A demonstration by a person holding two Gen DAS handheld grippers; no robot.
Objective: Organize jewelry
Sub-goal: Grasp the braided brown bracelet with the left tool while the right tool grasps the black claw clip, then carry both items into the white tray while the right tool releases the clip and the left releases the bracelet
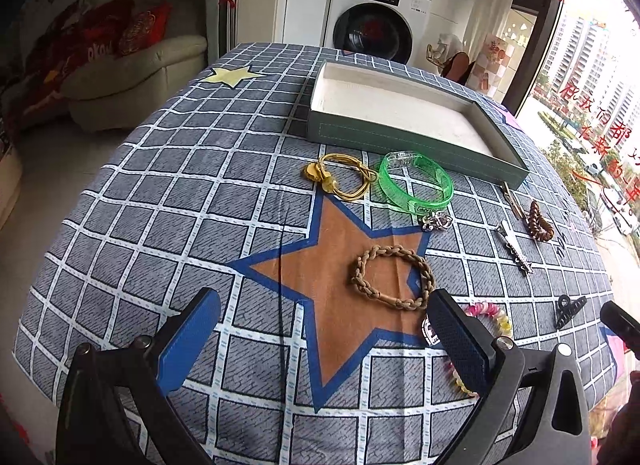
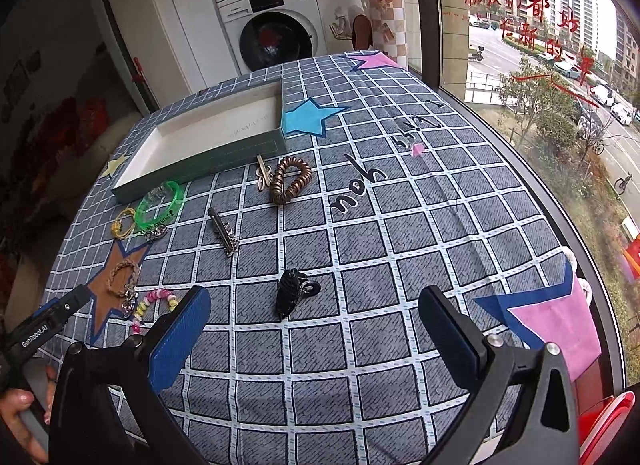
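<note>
The left claw (image 1: 324,337) hangs low over the worktop (image 1: 168,193), its blue-padded fingers (image 1: 188,341) spread wide with nothing between them. The right claw (image 2: 316,333) is likewise spread and empty above the checked cloth; in its view a hand (image 2: 20,413) grips the handle of the other tool at the left edge.

Nearest the left claw, partly behind its right finger, lies a pink and yellow beaded bracelet (image 1: 496,315). Just beyond it a braided tan bracelet (image 1: 394,277) rests on the brown star (image 1: 340,265) printed on the cloth. A black hair claw clip (image 2: 290,293) lies just ahead of the right claw, between its fingers in the view.

Farther on, a silver toothed hair clip (image 2: 223,232) lies alone on the squares. A small silver charm (image 1: 437,221) touches the near edge of a green translucent bangle (image 1: 416,181), and a gold bracelet (image 1: 344,177) lies just left of the bangle. To the right, a brown coiled hair tie (image 2: 290,180) sits against a thin gold hairpin (image 2: 262,173).

Behind all of these stands the open grey-green box (image 1: 408,145) with a white lining, nothing inside it; the bangle lies just beside its front wall. Past the worktop's far edge stands a white washing machine (image 1: 380,13)
</note>
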